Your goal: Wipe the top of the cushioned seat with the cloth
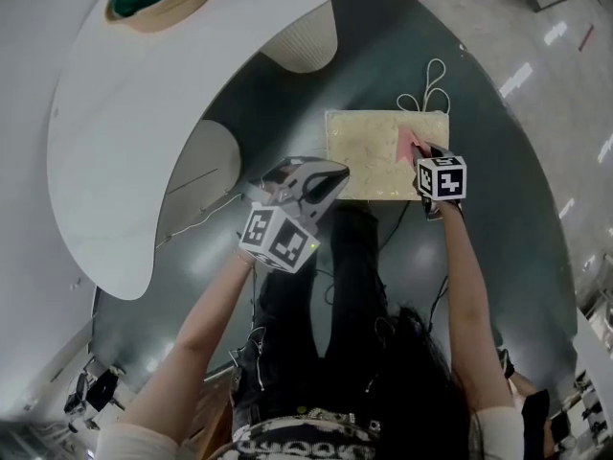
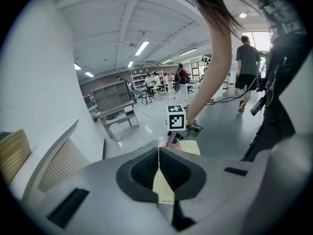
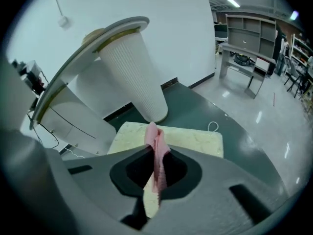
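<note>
The cream cushioned seat (image 1: 369, 151) lies flat on the dark green floor (image 1: 498, 257), at about 1 o'clock from where the person stands. A ribbed white table base (image 1: 305, 41) is just off its 11 o'clock corner. The right gripper (image 1: 420, 153) is clamped on the pink cloth (image 1: 409, 142), holding it bunched and upright over the seat's top toward the 3 o'clock side. The left gripper (image 1: 335, 176), jaws pressed together on nothing, sits by the seat's 7 o'clock corner.
</note>
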### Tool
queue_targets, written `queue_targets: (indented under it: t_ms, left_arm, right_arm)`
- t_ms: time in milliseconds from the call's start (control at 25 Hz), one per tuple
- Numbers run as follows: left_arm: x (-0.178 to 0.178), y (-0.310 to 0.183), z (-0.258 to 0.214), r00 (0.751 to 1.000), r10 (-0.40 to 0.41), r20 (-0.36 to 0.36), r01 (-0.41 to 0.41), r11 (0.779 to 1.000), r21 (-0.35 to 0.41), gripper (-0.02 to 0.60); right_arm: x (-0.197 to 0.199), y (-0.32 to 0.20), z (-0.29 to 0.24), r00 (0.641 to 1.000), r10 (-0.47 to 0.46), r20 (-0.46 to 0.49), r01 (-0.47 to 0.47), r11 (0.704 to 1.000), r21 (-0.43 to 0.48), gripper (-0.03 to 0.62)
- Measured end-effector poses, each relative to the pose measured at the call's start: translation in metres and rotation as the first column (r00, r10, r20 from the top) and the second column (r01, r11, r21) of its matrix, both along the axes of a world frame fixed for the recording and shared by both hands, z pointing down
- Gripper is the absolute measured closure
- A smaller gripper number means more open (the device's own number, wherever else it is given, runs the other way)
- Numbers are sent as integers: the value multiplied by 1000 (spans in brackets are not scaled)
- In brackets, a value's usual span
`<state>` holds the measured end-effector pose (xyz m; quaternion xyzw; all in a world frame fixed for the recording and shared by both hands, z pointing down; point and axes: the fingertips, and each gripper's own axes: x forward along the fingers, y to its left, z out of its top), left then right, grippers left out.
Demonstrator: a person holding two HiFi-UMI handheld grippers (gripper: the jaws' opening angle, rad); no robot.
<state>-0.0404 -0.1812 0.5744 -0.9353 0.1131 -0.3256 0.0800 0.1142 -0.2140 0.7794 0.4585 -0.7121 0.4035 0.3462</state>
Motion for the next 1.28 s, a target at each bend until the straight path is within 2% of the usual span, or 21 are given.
queue_targets:
  t_ms: [160, 360, 720, 1000, 1280]
  left_arm:
    - [-17, 1, 4, 999, -47, 5, 47, 999, -7, 575]
    - [-36, -3, 11, 996, -91, 3, 91, 996, -20, 575]
    - [-70, -6, 20, 989, -146, -5, 146, 989, -40, 575]
    - [-84, -7, 25, 989, -148, 1, 148, 988, -52, 575]
    - [-75, -7, 22, 991, -131, -1, 131, 990, -60, 575]
  right_arm:
    - [-60, 6, 7, 996, -63, 57, 63, 998, -8, 582]
    - [-124, 9, 18, 989, -90, 116, 94, 995, -26, 582]
    - [-191, 19, 39, 979, -178, 99, 185, 981, -60, 582]
    - [-193, 22, 53, 980, -187, 69, 193, 977, -91, 582]
    - [-152, 22, 52, 990, -137, 28, 139, 985, -104, 582]
